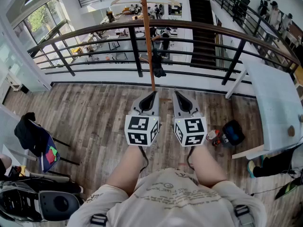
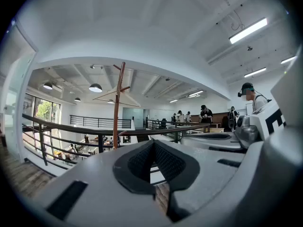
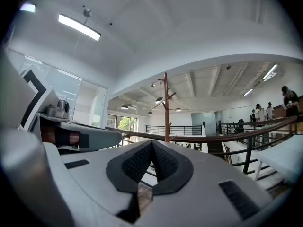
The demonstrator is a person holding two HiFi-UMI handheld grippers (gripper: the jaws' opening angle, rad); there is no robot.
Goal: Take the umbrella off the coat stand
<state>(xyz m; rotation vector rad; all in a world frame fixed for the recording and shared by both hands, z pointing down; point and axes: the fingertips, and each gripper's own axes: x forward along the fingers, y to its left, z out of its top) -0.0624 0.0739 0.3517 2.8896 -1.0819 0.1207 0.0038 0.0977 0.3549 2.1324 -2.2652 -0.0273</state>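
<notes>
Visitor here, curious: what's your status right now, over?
Both shut and empty: left gripper, right gripper. Dark umbrella hangs on coat stand ahead, untouched. Nothing between grippers and stand; railing sits behind it.

Grey left tongs (image 1: 154, 94) and right tongs (image 1: 176, 93), black-white marker cubes (image 1: 141, 130), cream printed shirt (image 1: 165, 193).
</notes>
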